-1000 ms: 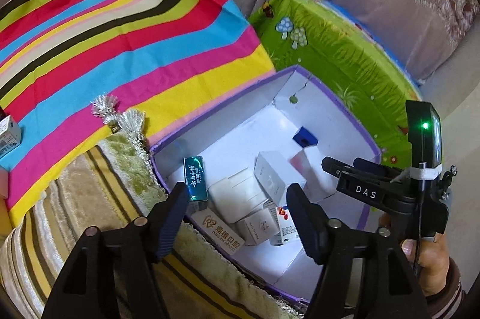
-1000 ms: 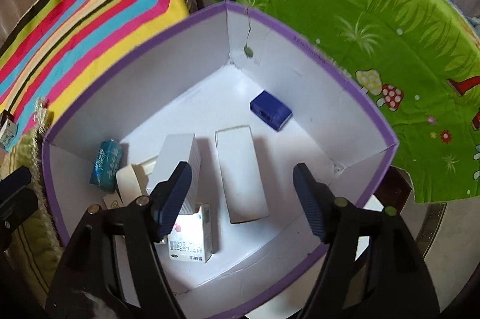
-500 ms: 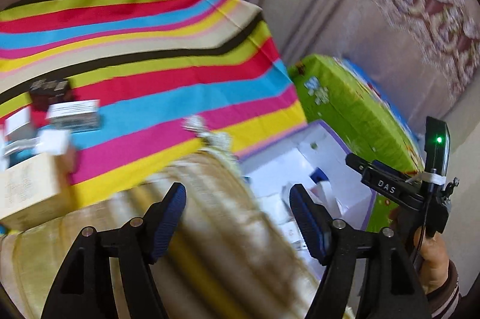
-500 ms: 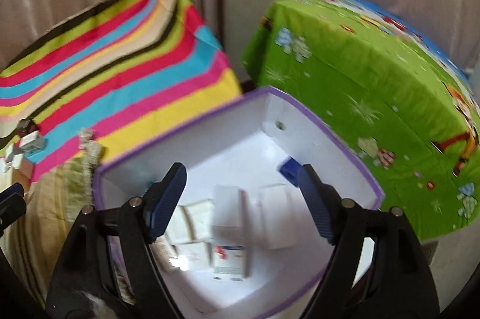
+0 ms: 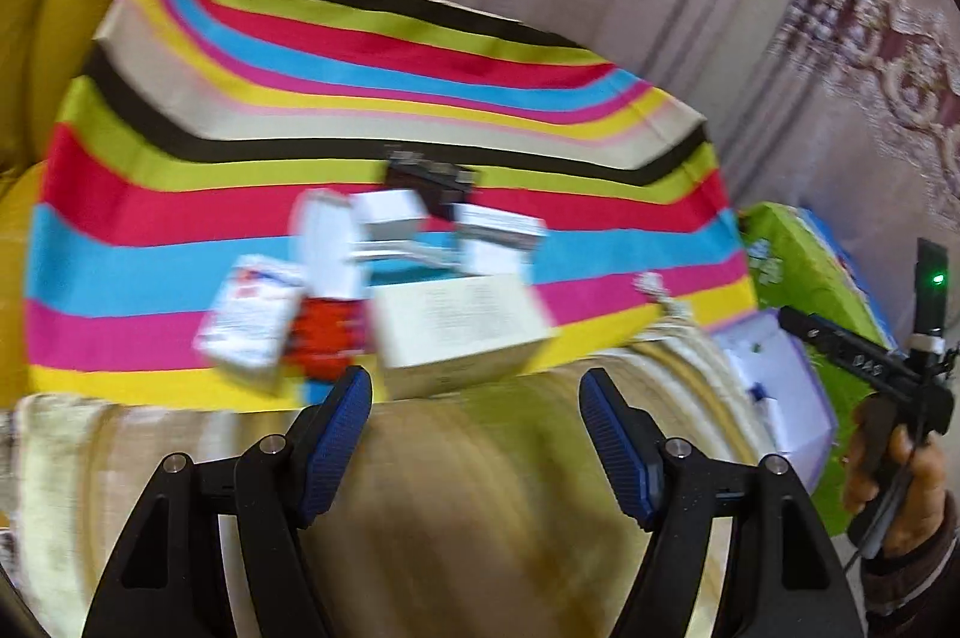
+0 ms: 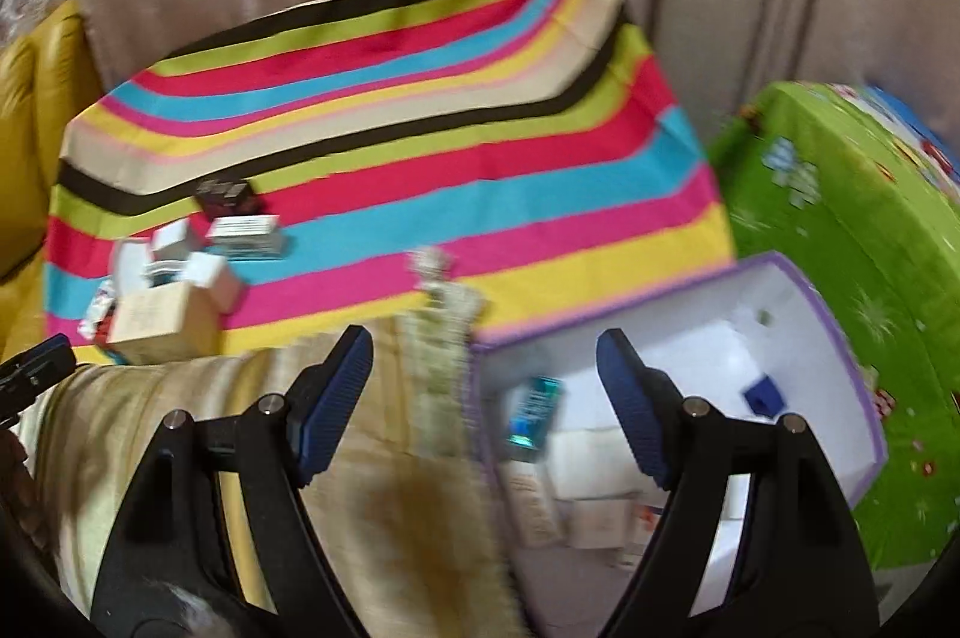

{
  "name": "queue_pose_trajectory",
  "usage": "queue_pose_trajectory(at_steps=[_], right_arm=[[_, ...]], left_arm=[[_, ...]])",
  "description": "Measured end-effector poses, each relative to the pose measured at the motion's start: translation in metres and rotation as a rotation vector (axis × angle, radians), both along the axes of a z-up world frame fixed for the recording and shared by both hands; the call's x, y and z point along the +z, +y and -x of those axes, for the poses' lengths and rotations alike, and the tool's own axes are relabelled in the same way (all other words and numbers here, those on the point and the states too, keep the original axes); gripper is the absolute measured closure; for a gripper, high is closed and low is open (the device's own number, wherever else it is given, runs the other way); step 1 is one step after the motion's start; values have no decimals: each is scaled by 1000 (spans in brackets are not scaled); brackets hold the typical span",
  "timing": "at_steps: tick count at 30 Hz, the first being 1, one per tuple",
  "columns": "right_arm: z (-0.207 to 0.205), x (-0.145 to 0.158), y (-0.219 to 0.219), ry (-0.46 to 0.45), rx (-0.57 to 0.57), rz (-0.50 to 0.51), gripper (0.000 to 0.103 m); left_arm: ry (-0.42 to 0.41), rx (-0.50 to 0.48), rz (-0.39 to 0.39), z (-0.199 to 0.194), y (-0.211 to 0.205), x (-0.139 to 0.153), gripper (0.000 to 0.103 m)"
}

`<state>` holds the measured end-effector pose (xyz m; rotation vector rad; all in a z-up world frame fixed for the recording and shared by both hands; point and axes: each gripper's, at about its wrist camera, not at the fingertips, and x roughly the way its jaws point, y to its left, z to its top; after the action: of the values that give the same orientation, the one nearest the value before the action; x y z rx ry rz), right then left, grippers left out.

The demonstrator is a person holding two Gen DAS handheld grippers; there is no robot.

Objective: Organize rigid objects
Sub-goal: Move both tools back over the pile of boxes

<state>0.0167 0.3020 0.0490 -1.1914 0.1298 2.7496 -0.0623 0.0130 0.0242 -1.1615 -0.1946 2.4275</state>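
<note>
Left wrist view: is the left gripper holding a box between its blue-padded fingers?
No, the left gripper is open and holds nothing; the cream cardboard box lies beyond its fingertips.

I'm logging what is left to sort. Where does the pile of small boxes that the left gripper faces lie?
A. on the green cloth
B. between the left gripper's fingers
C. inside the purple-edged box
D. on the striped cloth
D: the pile of small boxes lies on the striped cloth, beyond the open, empty left gripper and well apart from the purple-edged box.
</note>
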Motion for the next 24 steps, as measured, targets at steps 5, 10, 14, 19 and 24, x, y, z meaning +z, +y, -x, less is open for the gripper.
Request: queue_pose_trajectory(at_steps=[5, 10, 14, 19, 24], right_arm=[[20, -3, -49, -27, 96, 16, 23], [34, -11, -94, -75, 181, 34, 23], [42, -21, -135, -107, 250, 48, 23], [52, -32, -173, -150, 297, 42, 10], [61, -42, -205, -178, 339, 24, 6]], left_arm=[[-30, 62, 15, 11, -45, -9, 30], [-64, 91, 3, 25, -68, -15, 30], [-90, 112, -12, 32, -73, -23, 30], [-101, 134, -54, 30, -81, -31, 30], [-105, 146, -80, 29, -85, -35, 30]])
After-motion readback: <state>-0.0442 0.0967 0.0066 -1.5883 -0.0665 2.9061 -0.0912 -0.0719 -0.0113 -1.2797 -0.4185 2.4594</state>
